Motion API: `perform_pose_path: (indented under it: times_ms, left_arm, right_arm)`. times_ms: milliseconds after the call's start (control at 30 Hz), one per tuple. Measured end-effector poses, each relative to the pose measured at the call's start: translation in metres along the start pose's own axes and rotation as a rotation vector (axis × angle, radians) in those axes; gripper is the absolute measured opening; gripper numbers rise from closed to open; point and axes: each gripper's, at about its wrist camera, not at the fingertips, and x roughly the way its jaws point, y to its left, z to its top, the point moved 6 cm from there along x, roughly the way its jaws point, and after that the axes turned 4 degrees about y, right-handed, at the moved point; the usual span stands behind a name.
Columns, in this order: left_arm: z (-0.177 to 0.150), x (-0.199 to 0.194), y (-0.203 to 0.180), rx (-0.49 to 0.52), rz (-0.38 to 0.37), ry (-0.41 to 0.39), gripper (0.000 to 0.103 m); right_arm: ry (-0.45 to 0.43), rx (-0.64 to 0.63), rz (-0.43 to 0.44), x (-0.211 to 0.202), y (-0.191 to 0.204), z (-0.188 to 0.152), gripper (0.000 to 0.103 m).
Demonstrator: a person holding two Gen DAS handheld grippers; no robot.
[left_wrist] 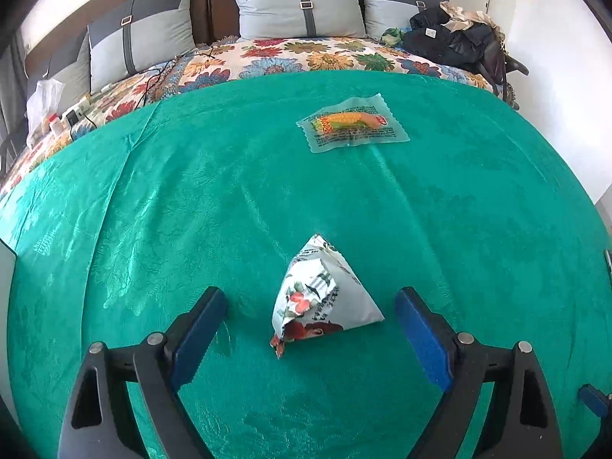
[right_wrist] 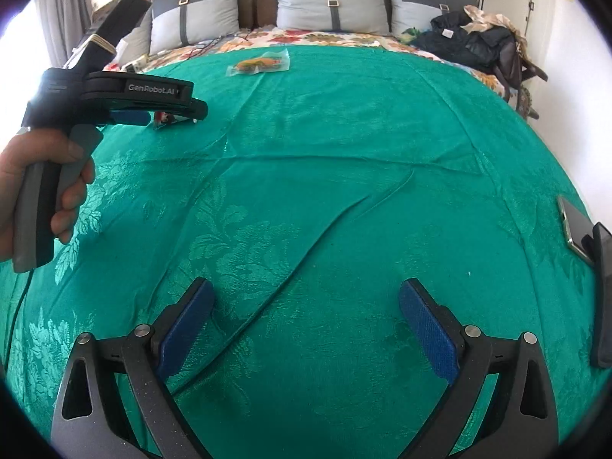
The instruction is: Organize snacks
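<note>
The left gripper [left_wrist: 310, 319] is held level, jaws spread wide around the triangular snack packet [left_wrist: 323, 298] at lower centre. The right gripper [right_wrist: 304, 313] is likewise spread, empty. The flat snack packet [left_wrist: 352, 124] lies at upper centre of the bed [left_wrist: 153, 210].

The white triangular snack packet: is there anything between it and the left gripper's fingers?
Nothing visible. The white triangular snack packet lies on the green bedspread between the open fingers of the left gripper, with only bare cloth on each side.

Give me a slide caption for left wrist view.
Open left tongs straddle a pyramid snack packet; corn packet lies beyond.
</note>
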Motion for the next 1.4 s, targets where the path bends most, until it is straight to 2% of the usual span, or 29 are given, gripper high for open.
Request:
perform_pose_path:
  times_ms: [33, 100, 267, 467, 600, 733, 867, 900, 967, 1000, 1033, 1167, 1267, 1400]
  left_arm:
    - [0.001, -0.001, -0.001, 0.014, -0.017, -0.023, 0.065]
    - [0.002, -0.003, 0.001, 0.037, -0.013, -0.038, 0.048]
    - [-0.017, -0.019, 0.020, 0.028, -0.014, -0.038, 0.045]
    - [-0.067, -0.065, 0.062, -0.028, -0.039, -0.034, 0.045]
    - [-0.098, -0.092, 0.090, -0.030, -0.012, -0.037, 0.045]
    - [-0.116, -0.092, 0.117, -0.078, 0.010, -0.027, 0.045]
    - [-0.124, -0.082, 0.128, -0.106, 0.027, -0.023, 0.046]
    - [-0.125, -0.080, 0.128, -0.103, 0.032, -0.026, 0.050]
    - [-0.127, -0.077, 0.124, -0.070, 0.058, -0.028, 0.069]
    - [-0.128, -0.075, 0.124, -0.063, 0.094, -0.042, 0.089]
    - [-0.128, -0.074, 0.127, -0.079, 0.130, -0.032, 0.100]
    - [-0.128, -0.071, 0.133, -0.115, 0.120, -0.018, 0.103]
    - [-0.127, -0.070, 0.138, -0.139, 0.084, -0.011, 0.103]
    - [-0.126, -0.069, 0.137, -0.137, 0.086, -0.010, 0.103]
  right_arm:
    - [0.000, 0.000, 0.000, 0.000, 0.000, 0.000, 0.100]
    - [0.000, -0.001, 0.000, 0.000, 0.001, 0.000, 0.100]
    - [0.000, -0.005, 0.004, 0.002, 0.001, 0.003, 0.100]
    - [0.000, -0.005, 0.004, 0.002, 0.001, 0.003, 0.100]
    - [0.000, -0.005, 0.004, 0.002, 0.001, 0.003, 0.100]
    - [0.000, -0.005, 0.004, 0.002, 0.001, 0.003, 0.100]
    - [0.000, -0.005, 0.004, 0.002, 0.001, 0.003, 0.100]
    - [0.000, -0.005, 0.004, 0.003, 0.001, 0.003, 0.100]
    - [0.000, -0.005, 0.004, 0.002, 0.001, 0.003, 0.100]
    - [0.000, -0.005, 0.004, 0.002, 0.001, 0.003, 0.100]
    - [0.000, -0.006, 0.004, 0.002, 0.001, 0.004, 0.100]
    - [-0.001, -0.006, 0.004, 0.002, 0.001, 0.004, 0.100]
    - [-0.001, -0.006, 0.004, 0.002, 0.001, 0.004, 0.100]
    - [-0.001, -0.006, 0.004, 0.002, 0.001, 0.004, 0.100]
